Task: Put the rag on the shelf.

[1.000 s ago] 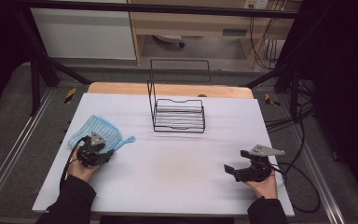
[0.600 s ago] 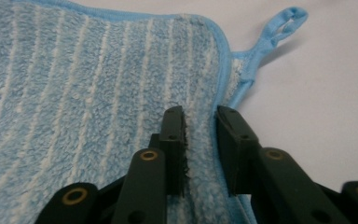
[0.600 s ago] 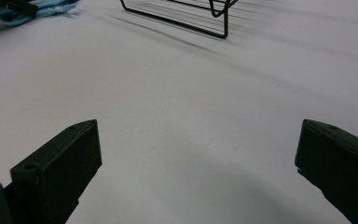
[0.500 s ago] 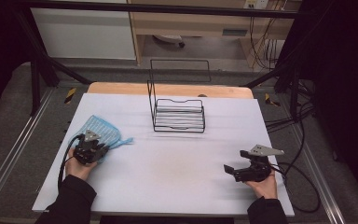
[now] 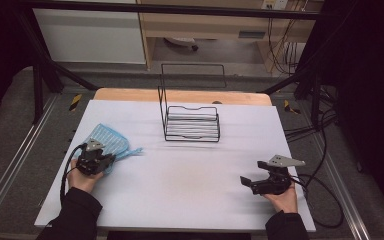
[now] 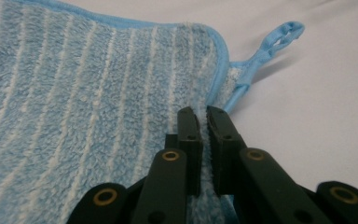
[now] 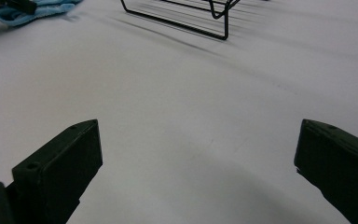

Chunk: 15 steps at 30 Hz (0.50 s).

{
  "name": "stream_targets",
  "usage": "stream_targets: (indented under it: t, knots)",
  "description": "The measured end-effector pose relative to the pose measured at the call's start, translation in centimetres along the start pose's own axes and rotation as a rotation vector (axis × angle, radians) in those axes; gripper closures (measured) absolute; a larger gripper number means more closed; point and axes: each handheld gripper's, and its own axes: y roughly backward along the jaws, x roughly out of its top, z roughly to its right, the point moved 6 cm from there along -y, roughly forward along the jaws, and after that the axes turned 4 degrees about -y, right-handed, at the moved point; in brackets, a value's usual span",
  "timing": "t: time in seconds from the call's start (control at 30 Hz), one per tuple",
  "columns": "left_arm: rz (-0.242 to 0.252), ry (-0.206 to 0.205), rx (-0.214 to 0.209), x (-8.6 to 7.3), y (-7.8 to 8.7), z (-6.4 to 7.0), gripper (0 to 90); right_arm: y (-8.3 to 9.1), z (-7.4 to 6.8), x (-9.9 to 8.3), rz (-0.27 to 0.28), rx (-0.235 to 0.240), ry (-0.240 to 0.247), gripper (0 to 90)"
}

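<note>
Just one blue towel (image 5: 107,142), one wire rack (image 5: 192,120), two grippers.

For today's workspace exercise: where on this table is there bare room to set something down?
The widest bare patch lies mid-table, between the blue towel, the wire rack and the right gripper. The strips beside the rack are free too. The left edge is crowded: the left gripper pinches the towel there.

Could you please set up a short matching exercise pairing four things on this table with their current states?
1. towel
2. rack
3. left gripper
4. right gripper

a. open above bare table
b. black wire, holding nothing
c. shut on cloth
d. blue, white stripes, lying flat

Pairs: 1-d, 2-b, 3-c, 4-a
</note>
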Motion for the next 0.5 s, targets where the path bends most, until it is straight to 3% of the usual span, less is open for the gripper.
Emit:
stream_targets:
  t: [0.2,0.5]
  knots:
    - [0.040,0.014,-0.026,0.5,0.9,0.3,84.9,0.0,0.0,0.0,0.001,0.002,-0.002,1.4]
    - [0.071,0.017,-0.086,1.0,1.3,1.8,84.9,0.0,0.0,0.0,0.001,0.002,-0.002,1.5]
